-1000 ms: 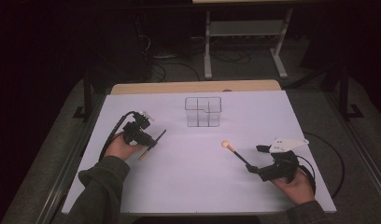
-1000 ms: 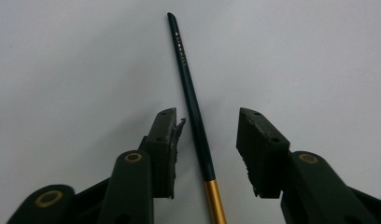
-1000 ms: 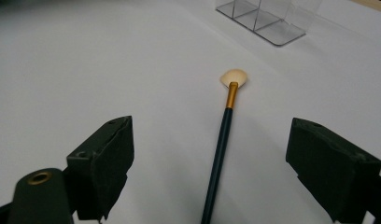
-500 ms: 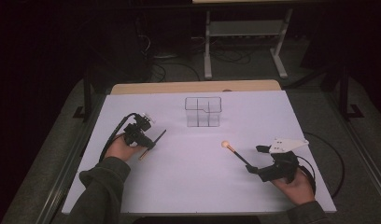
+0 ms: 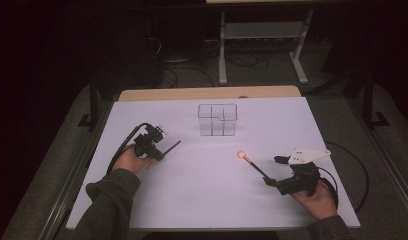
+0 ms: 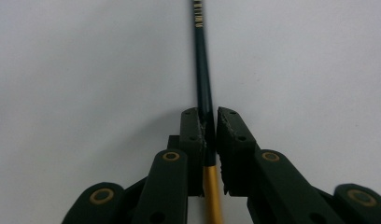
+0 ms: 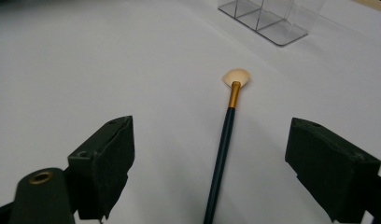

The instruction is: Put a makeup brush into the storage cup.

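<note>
1. Gripping a thin brush (image 6: 203, 84) by its handle, the left hand-held gripper (image 5: 164, 152) sits over the left half of the white bench (image 5: 202, 200); in the left gripper view its two jaws are pressed tight on the dark shaft, just where the dark part meets a gold section that runs back between the jaws.
2. That brush's dark handle points straight away from the jaws in the left gripper view, with gold lettering near the top edge of the picture. From the high view it sticks out of the gripper toward the middle of the bench.
3. The right hand-held gripper (image 7: 209, 163) is spread wide, its jaws standing well apart on either side of a second brush (image 7: 224, 140) and touching nothing.
4. This second brush lies flat on the bench between the open jaws, with a dark handle, a gold collar and a pale fan-shaped tip (image 7: 237, 77) pointing away from the gripper.
5. In the high view the right gripper (image 5: 268, 181) is at the handle end of this brush (image 5: 252, 164), held in the person's right hand (image 5: 314, 200) near the bench's right front corner.
6. A clear plastic organiser (image 5: 218, 120) with compartments stands upright toward the back middle of the bench, well apart from both brushes.
</note>
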`<act>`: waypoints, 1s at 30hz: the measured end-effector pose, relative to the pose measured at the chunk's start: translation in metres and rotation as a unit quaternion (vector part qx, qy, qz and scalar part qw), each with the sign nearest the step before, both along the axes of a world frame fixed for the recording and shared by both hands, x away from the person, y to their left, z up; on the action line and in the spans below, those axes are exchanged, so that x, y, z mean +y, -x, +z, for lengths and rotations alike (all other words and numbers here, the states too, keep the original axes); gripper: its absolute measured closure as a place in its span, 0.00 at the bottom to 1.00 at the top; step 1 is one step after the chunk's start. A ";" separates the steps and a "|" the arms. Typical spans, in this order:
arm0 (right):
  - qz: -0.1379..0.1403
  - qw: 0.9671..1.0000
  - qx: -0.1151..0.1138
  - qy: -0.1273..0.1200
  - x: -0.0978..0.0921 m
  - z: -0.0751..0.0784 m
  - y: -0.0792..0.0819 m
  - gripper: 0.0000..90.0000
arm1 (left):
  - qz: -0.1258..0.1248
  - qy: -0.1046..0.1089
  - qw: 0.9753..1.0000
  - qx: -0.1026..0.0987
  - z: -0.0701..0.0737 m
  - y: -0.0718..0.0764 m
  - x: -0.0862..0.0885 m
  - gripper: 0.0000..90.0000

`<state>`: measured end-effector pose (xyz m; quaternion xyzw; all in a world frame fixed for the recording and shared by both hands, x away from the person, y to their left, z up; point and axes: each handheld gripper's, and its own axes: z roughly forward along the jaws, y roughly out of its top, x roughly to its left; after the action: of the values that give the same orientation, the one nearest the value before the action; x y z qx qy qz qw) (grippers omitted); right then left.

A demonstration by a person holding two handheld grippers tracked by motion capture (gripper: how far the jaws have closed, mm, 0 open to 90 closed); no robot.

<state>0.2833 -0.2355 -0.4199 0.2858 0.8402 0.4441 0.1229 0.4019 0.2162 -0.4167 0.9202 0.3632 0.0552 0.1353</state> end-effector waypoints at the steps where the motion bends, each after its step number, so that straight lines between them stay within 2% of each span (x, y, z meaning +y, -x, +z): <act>1: 0.000 1.000 0.001 0.001 0.000 0.000 0.000 0.16 | -0.002 -0.004 1.000 -0.002 0.000 0.000 0.000 0.91; 9: 0.002 1.000 0.001 0.008 0.002 -0.001 0.000 0.16 | -0.005 -0.010 1.000 -0.008 0.000 0.002 -0.002 0.92; 14: 0.000 1.000 0.004 0.008 0.002 -0.002 0.000 0.16 | -0.002 -0.004 1.000 -0.005 0.000 0.002 -0.001 0.92; 17: 0.000 1.000 0.003 0.008 0.001 -0.002 0.001 0.16 | -0.010 -0.009 1.000 -0.001 0.001 0.002 -0.001 0.92; 19: -0.001 1.000 0.003 0.008 0.001 -0.002 0.001 0.16 | -0.010 -0.003 1.000 0.001 0.001 0.002 -0.001 0.92; 21: -0.001 1.000 0.005 0.009 0.002 -0.002 0.000 0.16 | -0.016 -0.009 1.000 0.005 0.002 0.002 0.002 0.92; 23: -0.002 1.000 0.009 0.012 0.003 -0.003 0.000 0.16 | -0.016 -0.009 1.000 0.002 0.003 0.001 0.005 0.92; 24: -0.001 1.000 0.010 0.013 0.003 -0.003 0.000 0.16 | -0.014 -0.006 1.000 0.001 0.004 0.001 0.006 0.92; 26: -0.004 1.000 0.010 0.014 0.004 -0.003 0.001 0.17 | -0.002 0.013 1.000 -0.004 0.006 0.002 0.008 0.92; 30: -0.002 1.000 0.010 0.014 0.005 -0.003 0.001 0.17 | -0.004 0.022 1.000 -0.009 0.012 0.004 0.014 0.92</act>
<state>0.2826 -0.2304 -0.4227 0.2902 0.8472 0.4288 0.1193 0.3983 0.2300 -0.4043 0.9176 0.3598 0.0552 0.1596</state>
